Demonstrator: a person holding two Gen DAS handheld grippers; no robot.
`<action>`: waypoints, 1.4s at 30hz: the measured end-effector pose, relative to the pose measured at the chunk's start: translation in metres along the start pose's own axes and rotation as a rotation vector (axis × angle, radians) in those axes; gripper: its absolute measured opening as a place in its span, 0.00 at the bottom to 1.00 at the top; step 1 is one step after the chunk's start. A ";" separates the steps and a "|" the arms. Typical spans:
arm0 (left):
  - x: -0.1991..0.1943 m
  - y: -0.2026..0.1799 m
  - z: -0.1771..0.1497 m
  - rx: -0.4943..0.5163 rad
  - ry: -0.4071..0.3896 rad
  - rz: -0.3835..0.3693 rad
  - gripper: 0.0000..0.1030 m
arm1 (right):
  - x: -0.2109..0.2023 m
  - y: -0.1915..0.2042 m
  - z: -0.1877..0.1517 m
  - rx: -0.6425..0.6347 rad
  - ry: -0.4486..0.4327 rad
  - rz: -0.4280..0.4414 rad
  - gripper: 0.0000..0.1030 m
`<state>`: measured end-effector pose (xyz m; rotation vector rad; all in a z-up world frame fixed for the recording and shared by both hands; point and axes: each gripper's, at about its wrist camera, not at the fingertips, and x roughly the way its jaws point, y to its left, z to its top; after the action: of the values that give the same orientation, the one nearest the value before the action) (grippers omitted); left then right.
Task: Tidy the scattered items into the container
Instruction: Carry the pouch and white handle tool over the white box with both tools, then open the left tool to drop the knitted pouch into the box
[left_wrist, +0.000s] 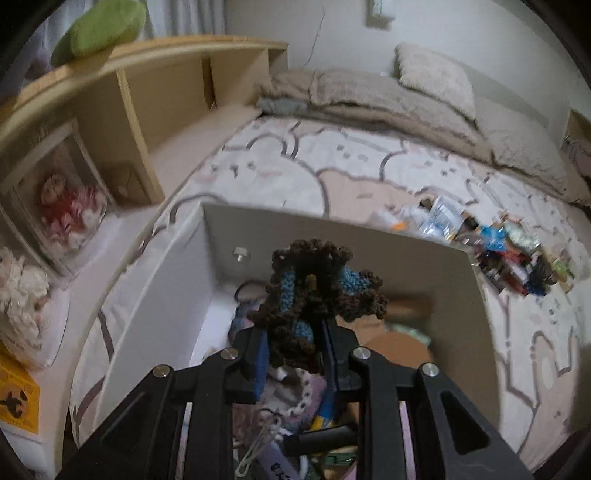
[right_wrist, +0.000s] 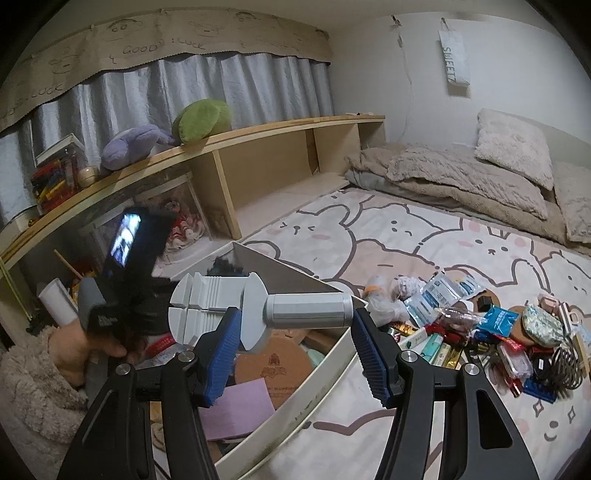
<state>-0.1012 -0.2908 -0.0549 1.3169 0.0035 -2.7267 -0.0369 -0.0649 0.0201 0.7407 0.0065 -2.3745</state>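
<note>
Left wrist view first: the left gripper (left_wrist: 295, 332) has its two fingers squeezed tight on a brown and blue crochet piece (left_wrist: 314, 295), which sticks up past the fingertips. Right under and around those fingers sits the white box (left_wrist: 155, 314), and it already has yarn things, a cork coaster and other bits inside. Far off to the left of the fingers is a wooden shelf (left_wrist: 140, 122) with a doll in a clear case (left_wrist: 62, 210). Off to the right, past the box wall, a pile of scattered items (left_wrist: 498, 251) lies on the bunny blanket (left_wrist: 369, 173). In the right wrist view, a hand (right_wrist: 92, 350) in a fuzzy sleeve holds the other tool at the left edge. The right gripper (right_wrist: 295, 339) has its blue pads spread wide, and a gray plastic tool (right_wrist: 258, 310) sits between them; I cannot tell if the pads really touch it. Below the fingers is the white box (right_wrist: 325, 354), with a round cork coaster (right_wrist: 273, 365) and a purple pad (right_wrist: 240, 410) in it. To the right of the fingers lies the heap of scattered items (right_wrist: 498, 332).
</note>
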 end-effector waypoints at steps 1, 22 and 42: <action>0.004 0.003 -0.001 -0.010 0.025 0.004 0.24 | 0.001 0.000 0.000 0.001 0.002 0.001 0.60; -0.008 0.020 -0.010 -0.124 0.129 -0.106 0.80 | -0.001 0.001 -0.001 -0.004 0.013 0.003 0.60; -0.091 0.011 -0.025 -0.057 -0.045 -0.144 1.00 | -0.001 0.004 0.013 -0.006 0.020 0.030 0.60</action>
<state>-0.0245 -0.2911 0.0015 1.2880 0.1775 -2.8508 -0.0398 -0.0700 0.0322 0.7573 0.0108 -2.3379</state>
